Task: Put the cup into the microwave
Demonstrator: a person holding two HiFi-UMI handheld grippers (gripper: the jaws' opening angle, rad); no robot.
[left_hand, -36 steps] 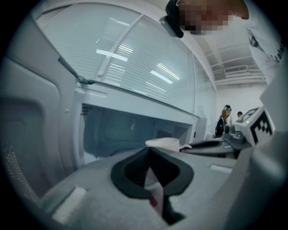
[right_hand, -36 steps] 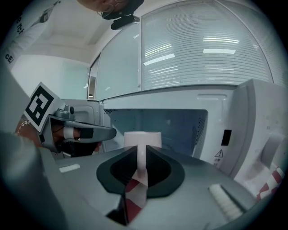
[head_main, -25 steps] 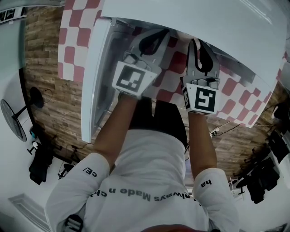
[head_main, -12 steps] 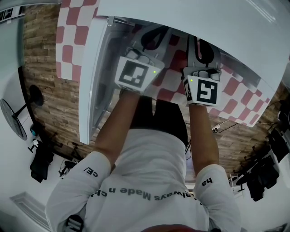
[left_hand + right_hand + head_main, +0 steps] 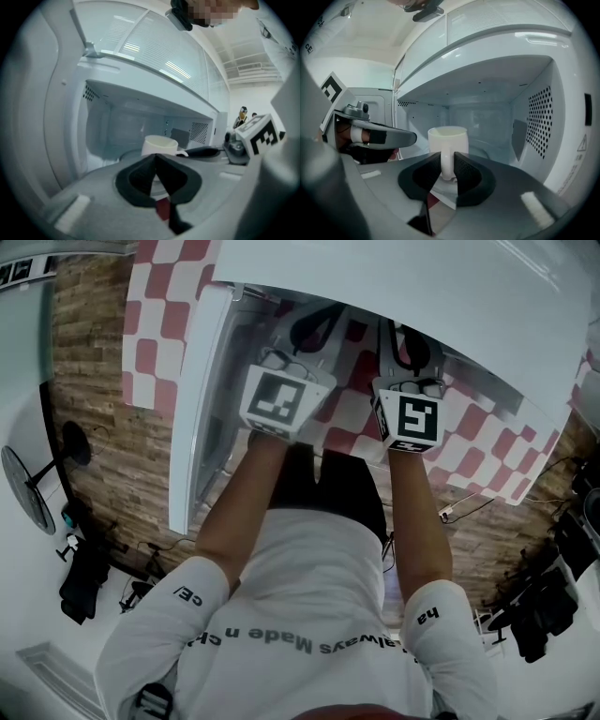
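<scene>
Both arms reach straight forward, side by side. The left forearm (image 5: 236, 514) and right forearm (image 5: 413, 521) run almost parallel, and each carries its gripper into the mouth of the microwave (image 5: 441, 296).

The right gripper (image 5: 447, 164) is level and points into the cavity. Its jaws are closed to a narrow gap on the handle (image 5: 446, 153) of the white cup (image 5: 447, 137). The cup stands upright just beyond the jaw tips, inside the microwave (image 5: 543, 117), with the perforated side wall (image 5: 539, 119) on this gripper's outer side. The jaws hide the cup's base, so whether it rests on the floor of the cavity cannot be told.

The left gripper (image 5: 154, 158) is just beside the right one, at about the same depth. Its jaw tips are pressed together with nothing between them. From it the cup (image 5: 159, 144) is ahead and slightly to the inner side, with its handle turned toward the right gripper (image 5: 255, 136).

The door (image 5: 199, 409) stands open on the left gripper's (image 5: 314, 329) outer side.
</scene>
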